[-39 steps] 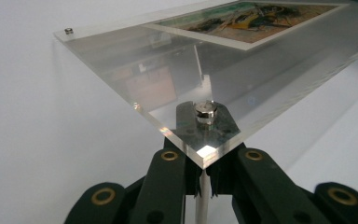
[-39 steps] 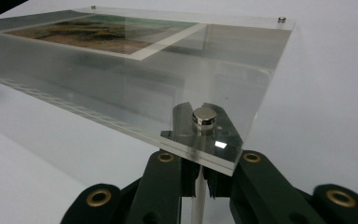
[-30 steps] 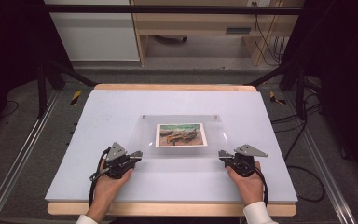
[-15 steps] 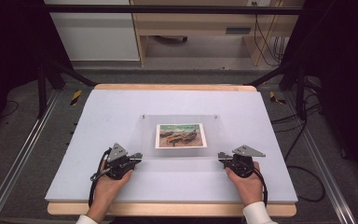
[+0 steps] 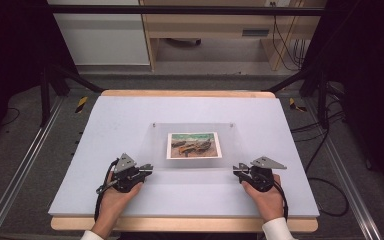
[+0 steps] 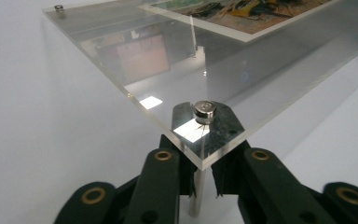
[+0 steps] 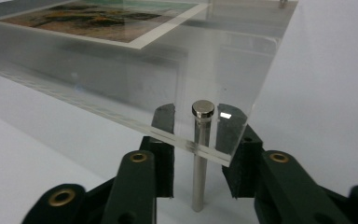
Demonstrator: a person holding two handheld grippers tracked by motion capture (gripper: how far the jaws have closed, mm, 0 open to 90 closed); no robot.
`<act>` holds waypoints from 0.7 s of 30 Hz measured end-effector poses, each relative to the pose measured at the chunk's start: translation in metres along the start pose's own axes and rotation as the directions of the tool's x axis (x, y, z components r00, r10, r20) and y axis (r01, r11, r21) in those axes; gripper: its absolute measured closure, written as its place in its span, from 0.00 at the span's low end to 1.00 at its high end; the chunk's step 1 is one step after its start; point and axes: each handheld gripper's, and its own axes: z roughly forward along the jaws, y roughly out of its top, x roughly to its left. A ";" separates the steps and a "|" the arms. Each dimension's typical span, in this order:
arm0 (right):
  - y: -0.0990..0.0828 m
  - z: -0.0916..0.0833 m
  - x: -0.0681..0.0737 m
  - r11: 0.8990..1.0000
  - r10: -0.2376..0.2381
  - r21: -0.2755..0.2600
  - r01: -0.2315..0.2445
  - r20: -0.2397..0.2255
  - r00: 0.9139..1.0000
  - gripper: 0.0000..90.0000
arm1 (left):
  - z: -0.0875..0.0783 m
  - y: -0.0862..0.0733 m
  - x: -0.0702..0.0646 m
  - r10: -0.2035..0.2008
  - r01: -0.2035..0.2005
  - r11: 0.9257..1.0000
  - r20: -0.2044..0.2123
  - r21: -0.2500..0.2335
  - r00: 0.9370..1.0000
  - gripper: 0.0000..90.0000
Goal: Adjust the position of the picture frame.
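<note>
On the left, the left gripper is held in a hand at the near left corner of a clear plate. The plate is set on small metal legs above the white table top. In the left gripper view, a metal leg is seen between the two black jaws, under the plate's corner. The jaws have just been opened a little. A thin gap can be seen on each side of the leg, so the leg is not squeezed.

In the middle, a picture of boats is laid flat under the clear plate. Two more small metal caps are seen at the far corners of the plate.

On the right, the right gripper is held in the other hand at the near right corner of the plate. In the right gripper view, another metal leg is stood upright between the jaws. These jaws have just been opened too, and wider. A clear gap is seen on both sides of the leg, so nothing is gripped.
</note>
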 end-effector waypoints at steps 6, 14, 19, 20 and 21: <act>0.001 -0.007 0.003 1.000 -0.003 0.017 0.003 -0.016 1.000 0.53 | -0.006 0.000 -0.002 -0.002 0.002 1.000 0.007 0.012 1.000 0.68; 0.000 -0.019 0.010 0.999 -0.027 0.026 0.027 -0.004 1.000 0.28 | -0.012 0.004 -0.003 -0.021 0.021 1.000 0.052 0.003 0.998 0.36; 0.001 -0.024 0.009 1.000 -0.020 0.007 0.020 -0.010 1.000 0.20 | -0.014 0.005 -0.001 -0.035 0.035 0.999 0.054 -0.011 0.998 0.25; 0.003 -0.025 0.010 1.000 -0.024 0.000 0.024 -0.012 1.000 0.18 | -0.016 0.007 0.001 -0.040 0.041 0.999 0.067 -0.003 0.997 0.24; 0.003 -0.025 0.010 1.000 -0.024 0.000 0.024 -0.012 1.000 0.18 | -0.016 0.007 0.001 -0.040 0.041 0.999 0.067 -0.003 0.997 0.20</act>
